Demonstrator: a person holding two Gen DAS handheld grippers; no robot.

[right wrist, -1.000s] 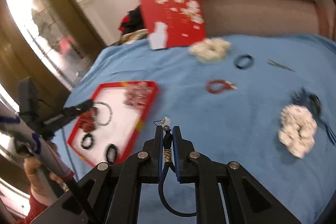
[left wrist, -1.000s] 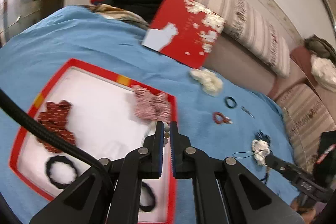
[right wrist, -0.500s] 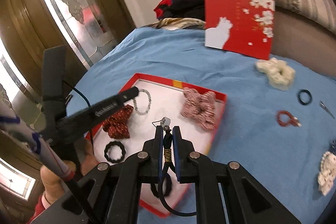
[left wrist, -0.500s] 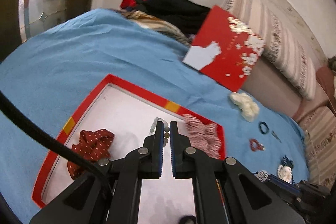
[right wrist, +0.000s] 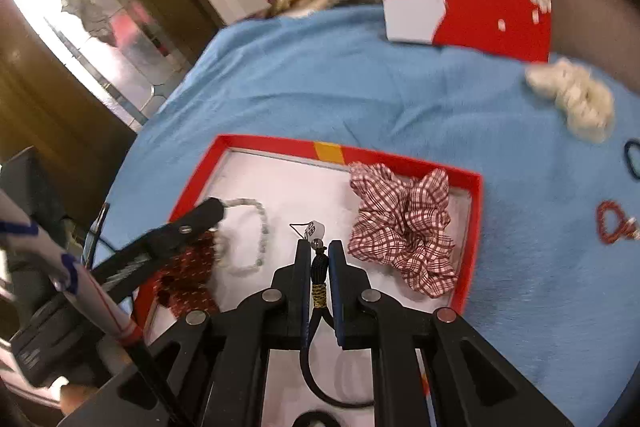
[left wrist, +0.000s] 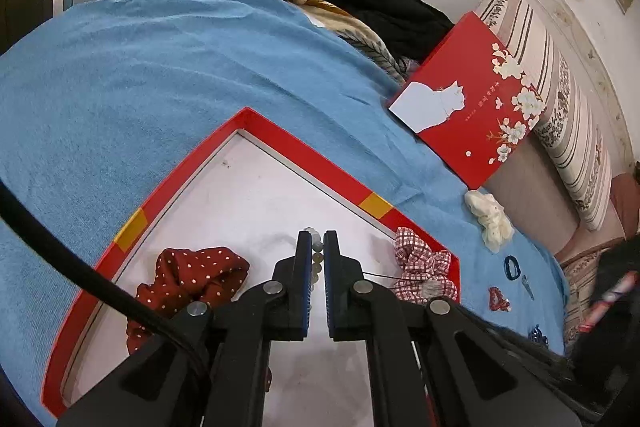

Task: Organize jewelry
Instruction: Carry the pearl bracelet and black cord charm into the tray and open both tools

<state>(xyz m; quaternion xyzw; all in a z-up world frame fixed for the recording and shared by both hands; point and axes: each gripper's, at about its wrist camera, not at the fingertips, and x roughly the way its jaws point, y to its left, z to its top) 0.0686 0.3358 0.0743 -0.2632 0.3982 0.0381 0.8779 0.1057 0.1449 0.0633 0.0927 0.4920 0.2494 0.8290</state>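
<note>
Over the shallow red-rimmed box with the white floor [right wrist: 472,187], both claws hung at once, each clenched on a piece bound for it. The right gripper [right wrist: 319,251] pinched a dark cord bracelet with a gold-wrapped knot and a small white tag [right wrist: 319,291] by its knot, so the loop trailed free beneath, at six o'clock from the jaws. The left gripper [left wrist: 316,247] was clamped on a string of pale round beads [left wrist: 317,259], whose loop lay on the white floor at nine o'clock from the right claw. A red-and-white checked scrunchie [right wrist: 404,227] sat at two o'clock, a dark red dotted scrunchie [left wrist: 188,275] at eight; the middle stayed bare, probably the drop spot. A cream scrunchie [right wrist: 572,99] and a red bead loop [right wrist: 612,223] waited on the blue cloth [right wrist: 320,79].
</note>
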